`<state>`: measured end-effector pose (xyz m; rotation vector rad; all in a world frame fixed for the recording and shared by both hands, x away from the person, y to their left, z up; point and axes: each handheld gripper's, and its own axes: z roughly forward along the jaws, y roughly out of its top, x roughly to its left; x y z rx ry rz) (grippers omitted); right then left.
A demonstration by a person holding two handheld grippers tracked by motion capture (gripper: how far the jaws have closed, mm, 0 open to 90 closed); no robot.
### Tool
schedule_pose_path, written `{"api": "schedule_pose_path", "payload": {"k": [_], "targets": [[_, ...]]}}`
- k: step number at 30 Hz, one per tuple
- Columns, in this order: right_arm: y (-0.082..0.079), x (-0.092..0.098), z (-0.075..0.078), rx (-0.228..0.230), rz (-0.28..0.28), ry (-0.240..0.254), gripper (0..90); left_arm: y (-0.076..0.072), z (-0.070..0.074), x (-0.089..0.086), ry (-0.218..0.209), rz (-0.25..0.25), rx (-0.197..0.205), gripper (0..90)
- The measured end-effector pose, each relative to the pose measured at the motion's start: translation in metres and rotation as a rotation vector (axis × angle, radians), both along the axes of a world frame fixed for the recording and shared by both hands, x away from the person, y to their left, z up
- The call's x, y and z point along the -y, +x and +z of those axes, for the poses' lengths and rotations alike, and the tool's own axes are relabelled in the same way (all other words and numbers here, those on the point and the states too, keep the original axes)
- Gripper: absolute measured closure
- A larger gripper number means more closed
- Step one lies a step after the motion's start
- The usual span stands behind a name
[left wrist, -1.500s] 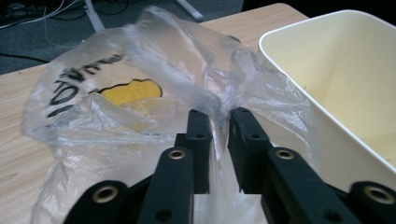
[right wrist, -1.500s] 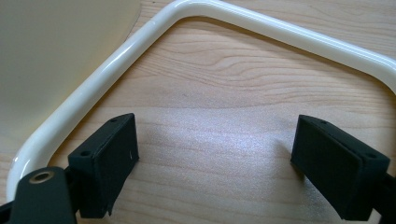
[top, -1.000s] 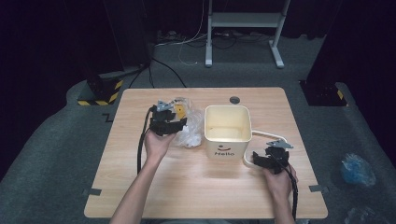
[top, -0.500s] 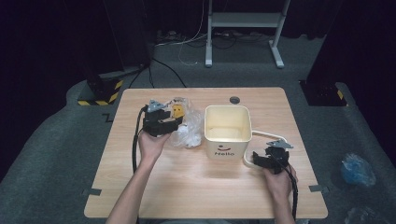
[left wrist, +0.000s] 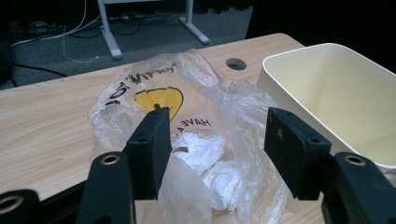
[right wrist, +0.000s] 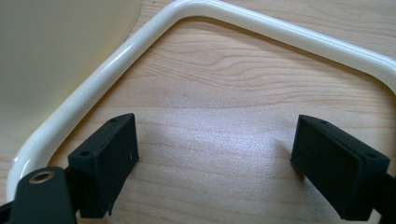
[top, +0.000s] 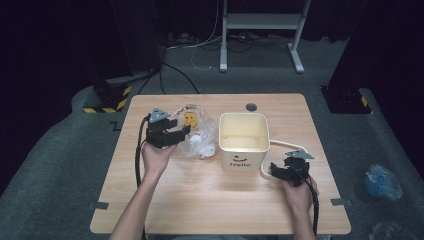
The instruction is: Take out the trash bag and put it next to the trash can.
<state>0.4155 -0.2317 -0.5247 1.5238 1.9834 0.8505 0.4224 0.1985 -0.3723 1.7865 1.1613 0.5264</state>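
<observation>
While the left gripper (left wrist: 212, 154) is hovering with jaws apart, having just been opening, the plastic bag (left wrist: 187, 135) is lying loose ahead between them, unclamped. Right gripper (right wrist: 215, 168) is gaping beside the bin handle (right wrist: 140, 42). Judged next: closing on the bag.

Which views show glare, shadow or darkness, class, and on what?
High view: the room around the lit table is nearly black. Left gripper view: the clear plastic bag glints. Right gripper view: highlights run along the white handle; soft shadows lie beside the jaws.
</observation>
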Motion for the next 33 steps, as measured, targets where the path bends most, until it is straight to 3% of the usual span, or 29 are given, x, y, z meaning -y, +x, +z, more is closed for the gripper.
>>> {"api": "schedule_pose_path", "payload": {"k": [10, 24, 33], "targets": [[0.000, 0.000, 0.000, 0.000, 0.000, 0.000, 14.4, -0.007, -0.002, -0.014, -0.021, 0.022, 0.003, 40.9], [0.000, 0.000, 0.000, 0.000, -0.001, 0.000, 14.4, -0.021, -0.002, -0.027, -0.002, 0.041, 0.025, 40.8], [0.000, 0.000, 0.000, 0.000, 0.000, 0.000, 14.4, -0.027, -0.009, -0.036, 0.010, 0.052, 0.017, 40.3]]}}
